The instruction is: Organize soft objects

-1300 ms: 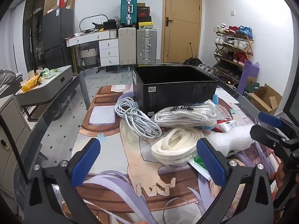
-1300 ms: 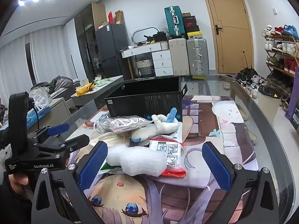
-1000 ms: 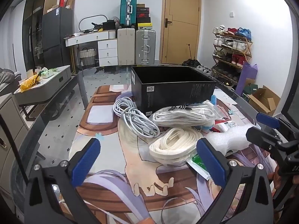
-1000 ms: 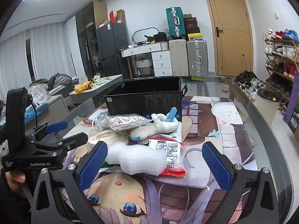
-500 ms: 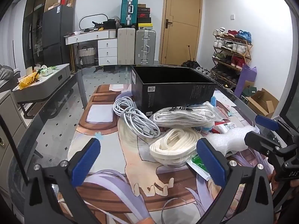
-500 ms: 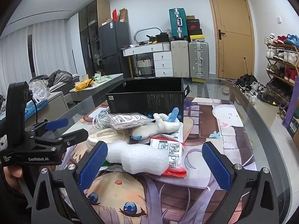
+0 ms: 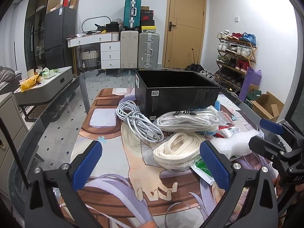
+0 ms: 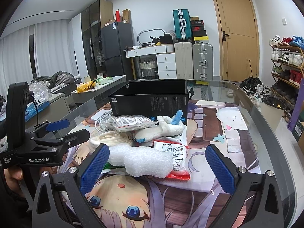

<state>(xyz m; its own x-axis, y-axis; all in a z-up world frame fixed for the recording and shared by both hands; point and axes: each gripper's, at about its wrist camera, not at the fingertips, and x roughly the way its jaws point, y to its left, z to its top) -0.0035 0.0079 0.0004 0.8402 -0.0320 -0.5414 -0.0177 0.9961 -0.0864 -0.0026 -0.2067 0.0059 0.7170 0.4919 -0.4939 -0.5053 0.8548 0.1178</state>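
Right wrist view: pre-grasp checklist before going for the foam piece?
1. Right tool open: ok, blue pads spread wide.
2. Foam piece between the pads' line: ok, it lies just ahead, nearer the left pad.
3. Foam free of clutter: not ok, it overlaps the red-edged packet and a green packet's corner.
4. Left tool out of the way: ok, open and empty, beside the cream rope coil.
5. Black box ready: ok, open top, upright behind the pile.
6. Box contents: cannot tell.
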